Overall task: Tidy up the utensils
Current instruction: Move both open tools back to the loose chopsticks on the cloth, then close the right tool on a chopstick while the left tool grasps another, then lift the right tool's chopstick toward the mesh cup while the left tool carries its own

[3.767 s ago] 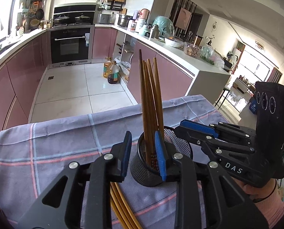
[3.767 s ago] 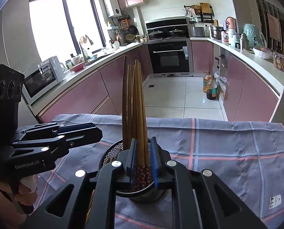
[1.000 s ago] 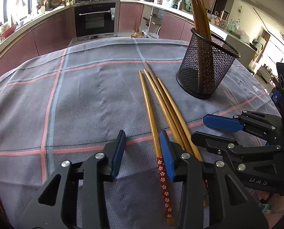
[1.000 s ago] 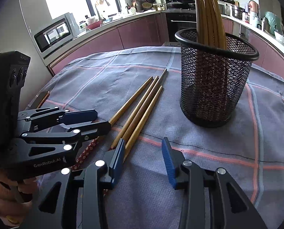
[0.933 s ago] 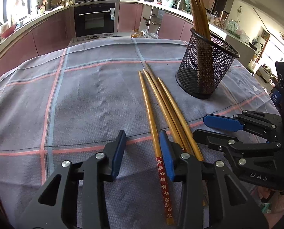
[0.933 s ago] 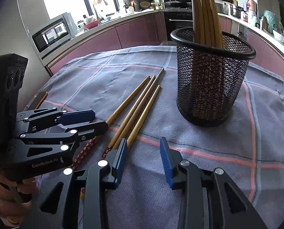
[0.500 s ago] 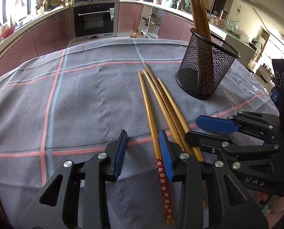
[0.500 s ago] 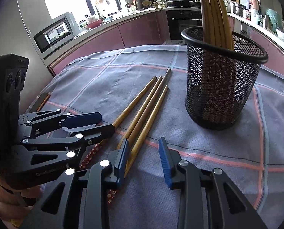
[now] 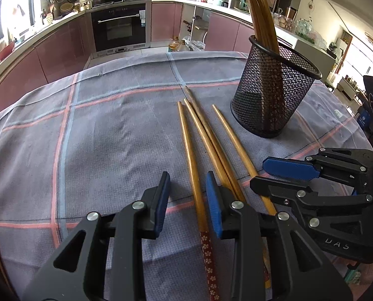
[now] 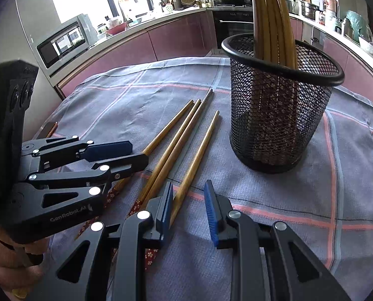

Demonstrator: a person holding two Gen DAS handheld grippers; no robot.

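Several loose wooden chopsticks [image 9: 206,138] [image 10: 181,135] lie side by side on the plaid tablecloth [image 9: 111,138], their patterned red ends nearest me. Beside them to the right stands a black mesh holder [image 9: 274,95] [image 10: 279,115] with more chopsticks [image 9: 259,12] upright inside. My left gripper [image 9: 187,200] [image 10: 138,154] straddles the leftmost chopstick; its jaws are closing, the pads not touching it. The jaws of my right gripper [image 10: 189,208] [image 9: 259,173] are closing too, with the rightmost chopstick just inside the left pad.
The cloth-covered table ends at a curved far edge [image 9: 126,65], with kitchen floor, oven and pink cabinets beyond. A thin copper-coloured object [image 10: 49,128] lies at the table's left edge. A person's hand [image 10: 10,263] holds the left gripper.
A few seconds ago both grippers were up at the holder. Over the last second both pairs of jaws have narrowed around the loose chopsticks; the hands have barely shifted.
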